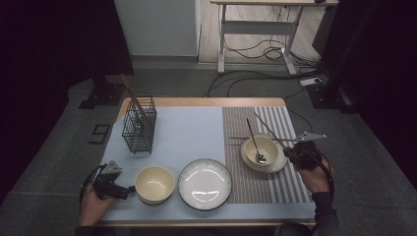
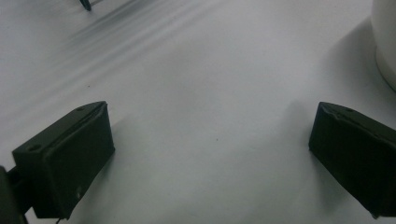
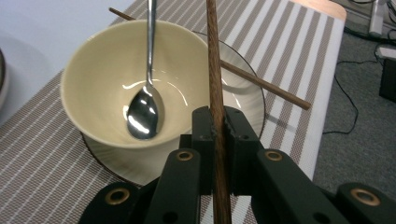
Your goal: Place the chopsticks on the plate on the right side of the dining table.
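Observation:
My right gripper (image 1: 291,150) (image 3: 217,122) is shut on a brown chopstick (image 1: 270,129) (image 3: 213,56) that points away over the striped placemat (image 1: 255,189). Just left of it, a cream bowl (image 1: 263,147) (image 3: 102,60) stands on a saucer (image 3: 243,100) with a metal spoon (image 1: 256,150) (image 3: 144,109) inside. A second chopstick (image 1: 241,138) (image 3: 266,86) lies across the saucer behind that bowl. My left gripper (image 1: 129,190) (image 2: 210,119) rests low on the pale blue mat (image 2: 196,56), open, with nothing between its jaws, close beside an empty cream bowl (image 1: 155,184) (image 2: 385,42).
A black wire basket (image 1: 139,129) holding a long chopstick stands at the back left of the mat. A dark-rimmed white plate (image 1: 204,184) sits between the two bowls. The table's right edge (image 3: 334,51) drops to a floor with cables.

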A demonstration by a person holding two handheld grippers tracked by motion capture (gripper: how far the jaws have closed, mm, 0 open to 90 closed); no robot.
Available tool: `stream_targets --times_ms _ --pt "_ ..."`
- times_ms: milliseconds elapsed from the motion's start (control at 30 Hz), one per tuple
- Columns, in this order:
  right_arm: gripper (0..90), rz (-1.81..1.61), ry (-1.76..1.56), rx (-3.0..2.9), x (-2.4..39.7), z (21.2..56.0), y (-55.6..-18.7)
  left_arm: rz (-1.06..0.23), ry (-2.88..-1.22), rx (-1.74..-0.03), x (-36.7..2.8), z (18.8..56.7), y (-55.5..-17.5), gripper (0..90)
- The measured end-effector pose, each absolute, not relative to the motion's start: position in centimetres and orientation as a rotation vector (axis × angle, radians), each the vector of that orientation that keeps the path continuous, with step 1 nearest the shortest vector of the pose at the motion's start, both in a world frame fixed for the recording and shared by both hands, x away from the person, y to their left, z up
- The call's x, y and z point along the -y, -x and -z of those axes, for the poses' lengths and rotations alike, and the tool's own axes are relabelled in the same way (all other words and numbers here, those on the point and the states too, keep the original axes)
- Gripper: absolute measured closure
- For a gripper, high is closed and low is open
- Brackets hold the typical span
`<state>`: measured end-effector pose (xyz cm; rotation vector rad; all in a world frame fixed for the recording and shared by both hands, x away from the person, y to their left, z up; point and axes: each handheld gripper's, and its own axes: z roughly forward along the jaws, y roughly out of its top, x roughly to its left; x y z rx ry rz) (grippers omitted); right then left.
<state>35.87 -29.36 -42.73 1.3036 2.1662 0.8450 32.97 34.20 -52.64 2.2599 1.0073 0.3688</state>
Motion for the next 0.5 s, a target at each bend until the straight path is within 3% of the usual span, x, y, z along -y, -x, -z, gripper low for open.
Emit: stream_targets --times_ms 500 --pt "83.8 -0.812 -1.346 -2.153 30.0 44.9 -36.3 -0.369 -2.261 -1.007 -34.2 52.6 -33.0 0.0"
